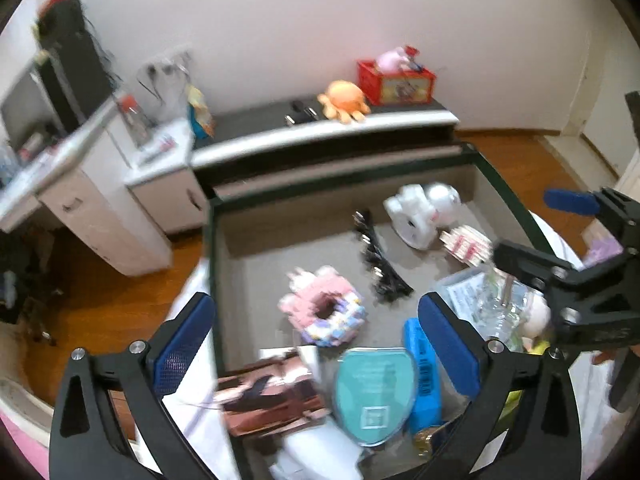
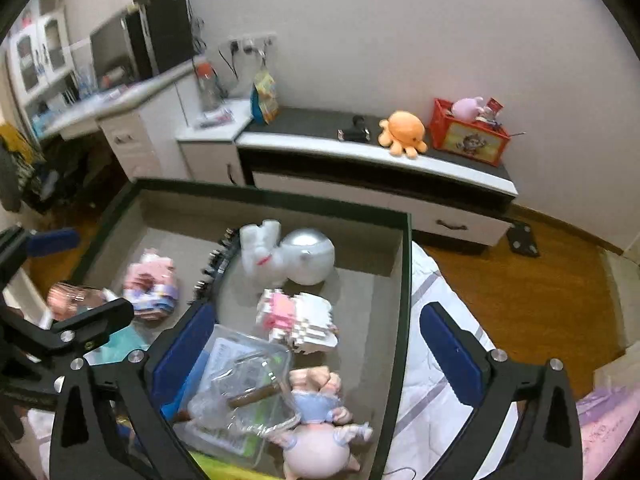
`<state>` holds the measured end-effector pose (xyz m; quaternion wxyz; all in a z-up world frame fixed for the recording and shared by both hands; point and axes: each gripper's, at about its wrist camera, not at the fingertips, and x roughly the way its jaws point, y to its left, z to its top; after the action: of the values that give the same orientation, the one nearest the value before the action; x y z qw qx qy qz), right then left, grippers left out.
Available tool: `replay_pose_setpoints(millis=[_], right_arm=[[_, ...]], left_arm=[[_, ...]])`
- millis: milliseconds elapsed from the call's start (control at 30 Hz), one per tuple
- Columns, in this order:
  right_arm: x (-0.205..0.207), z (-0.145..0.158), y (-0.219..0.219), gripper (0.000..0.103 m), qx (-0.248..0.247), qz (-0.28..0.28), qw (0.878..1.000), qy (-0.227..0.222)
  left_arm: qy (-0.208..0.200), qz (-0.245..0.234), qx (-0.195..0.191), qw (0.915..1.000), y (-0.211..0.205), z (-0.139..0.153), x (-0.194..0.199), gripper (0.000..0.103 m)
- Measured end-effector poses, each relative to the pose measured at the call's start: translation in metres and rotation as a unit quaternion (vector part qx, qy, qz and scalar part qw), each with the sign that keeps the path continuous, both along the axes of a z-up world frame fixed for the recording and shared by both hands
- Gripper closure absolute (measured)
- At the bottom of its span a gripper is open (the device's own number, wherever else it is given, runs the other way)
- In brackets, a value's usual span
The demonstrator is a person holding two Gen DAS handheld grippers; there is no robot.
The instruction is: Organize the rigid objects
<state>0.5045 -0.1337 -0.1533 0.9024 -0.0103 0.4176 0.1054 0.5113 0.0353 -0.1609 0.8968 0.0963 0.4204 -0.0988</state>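
A grey open box with a dark rim (image 1: 211,248) (image 2: 406,280) holds the objects. Inside lie a white astronaut figure (image 1: 420,208) (image 2: 288,256), a pink block ring (image 1: 328,312) (image 2: 150,284), a black hair-clip strip (image 1: 376,264) (image 2: 212,268), a pink-white block model (image 2: 298,320), a clear plastic bag (image 2: 240,388), a pig doll (image 2: 320,424), a teal card (image 1: 372,388) and a blue box (image 1: 422,376). My left gripper (image 1: 316,344) is open above the box's near left. My right gripper (image 2: 316,352) is open above the box's right side, empty; it also shows in the left wrist view (image 1: 560,276).
A low white-and-black cabinet (image 2: 360,160) stands behind the box, with an orange octopus plush (image 2: 404,132) and a red crate (image 2: 468,132) on it. A white desk (image 1: 80,184) is at left. Wood floor (image 2: 520,288) and a white bedsheet (image 2: 432,360) lie to the right.
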Motion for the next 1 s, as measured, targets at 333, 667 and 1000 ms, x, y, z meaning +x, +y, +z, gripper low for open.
replay_pose_setpoints(millis=[333,667,1000], right_arm=[[-0.049,0.022,0.001,0.000,-0.008,0.002,1.000,-0.023],[-0.114,0.033,0.003,0.000,0.028,-0.001,0.998,-0.053],[-0.190,0.062,0.002,0.000,0.038,-0.020,0.992,-0.115]], left_arm=[[-0.037,0.019,-0.004,0.9991,0.000,0.023,-0.048,0.000],[-0.079,0.032,-0.018,0.9962,-0.004,0.037,-0.122,0.000],[-0.183,0.056,0.000,0.9814,-0.004,0.081,-0.211,0.000]])
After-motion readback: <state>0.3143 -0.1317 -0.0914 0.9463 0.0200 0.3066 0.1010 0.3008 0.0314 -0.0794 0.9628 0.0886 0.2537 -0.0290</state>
